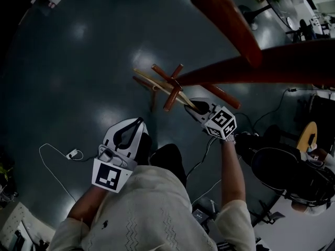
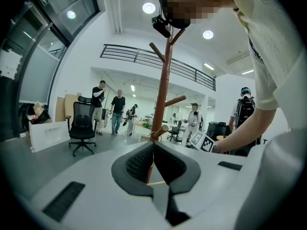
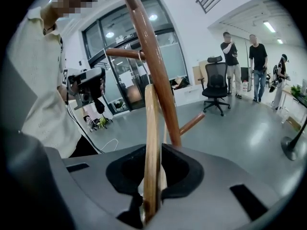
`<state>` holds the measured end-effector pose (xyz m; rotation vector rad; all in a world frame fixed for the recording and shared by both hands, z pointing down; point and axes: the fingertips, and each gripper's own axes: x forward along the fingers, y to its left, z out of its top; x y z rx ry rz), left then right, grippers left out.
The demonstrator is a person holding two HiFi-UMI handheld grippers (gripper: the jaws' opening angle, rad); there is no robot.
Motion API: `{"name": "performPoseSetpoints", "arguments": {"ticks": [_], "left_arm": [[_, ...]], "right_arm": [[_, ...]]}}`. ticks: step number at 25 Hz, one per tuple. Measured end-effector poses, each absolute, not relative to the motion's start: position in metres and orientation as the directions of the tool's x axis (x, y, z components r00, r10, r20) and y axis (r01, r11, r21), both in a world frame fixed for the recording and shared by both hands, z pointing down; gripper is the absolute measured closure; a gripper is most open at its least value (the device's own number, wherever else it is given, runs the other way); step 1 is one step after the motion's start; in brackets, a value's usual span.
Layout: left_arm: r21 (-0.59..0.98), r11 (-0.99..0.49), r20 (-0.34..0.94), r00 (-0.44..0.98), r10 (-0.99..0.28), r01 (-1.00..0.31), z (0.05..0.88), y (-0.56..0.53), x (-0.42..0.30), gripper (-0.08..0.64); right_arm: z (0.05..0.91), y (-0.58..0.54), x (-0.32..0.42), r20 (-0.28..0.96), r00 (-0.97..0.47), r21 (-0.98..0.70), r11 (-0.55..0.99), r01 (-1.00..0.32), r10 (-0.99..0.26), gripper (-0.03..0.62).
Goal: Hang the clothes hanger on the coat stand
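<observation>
The clothes hanger point(image 3: 151, 143) is clamped in my right hand-held gripper point(image 3: 152, 195). Its pale wooden bar rises upright from between the jaws, held off the floor. Just behind it stands the coat stand point(image 3: 154, 66), its red-brown pole very near the hanger, though I cannot tell whether they touch. One peg point(image 3: 194, 123) sticks out low on the right of the pole, and another branches off higher on the left.

My left hand-held gripper point(image 2: 153, 146) has its jaws together with nothing between them. It hangs well apart from the hanger, nearer my body.

Only the head view shows the stand from above. There the pole sweeps across the upper right, its crossed feet point(image 1: 168, 86) sit on the floor, and the hanger lies slantwise over them. Only the gripper views show the room. An office chair point(image 3: 216, 87) stands behind the coat stand, with people point(image 3: 230, 49) beyond it, and there is a railed balcony point(image 2: 144, 56) under round ceiling lights point(image 2: 148, 7).

The floor point(image 1: 78, 61) is dark grey and glossy. A white cable point(image 1: 52, 166) trails across it towards its left edge.
</observation>
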<state>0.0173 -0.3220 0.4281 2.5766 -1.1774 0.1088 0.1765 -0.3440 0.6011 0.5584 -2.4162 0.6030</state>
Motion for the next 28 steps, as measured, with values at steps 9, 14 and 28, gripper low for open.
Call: {"name": "performPoseSetpoints", "arguments": {"ticks": [9,14,28], "left_arm": [[0.227,-0.641,0.197,0.679,-0.707,-0.733,0.441,-0.313,0.026,0.546],[0.216,-0.656,0.191,0.69,-0.698,-0.723,0.443,-0.307,0.028,0.546],[0.191,-0.691,0.14,0.716,-0.684,-0.697,0.422,-0.281,0.035,0.546]], "right_arm": [[0.611,-0.348,0.189,0.635,-0.702,-0.244,0.779,-0.578,-0.322,0.479],[0.602,-0.346,0.201,0.625,-0.693,-0.222,0.769,-0.599,-0.359,0.463],[0.541,-0.286,0.205,0.52,-0.709,-0.247,0.711,-0.659,-0.476,0.463]]}}
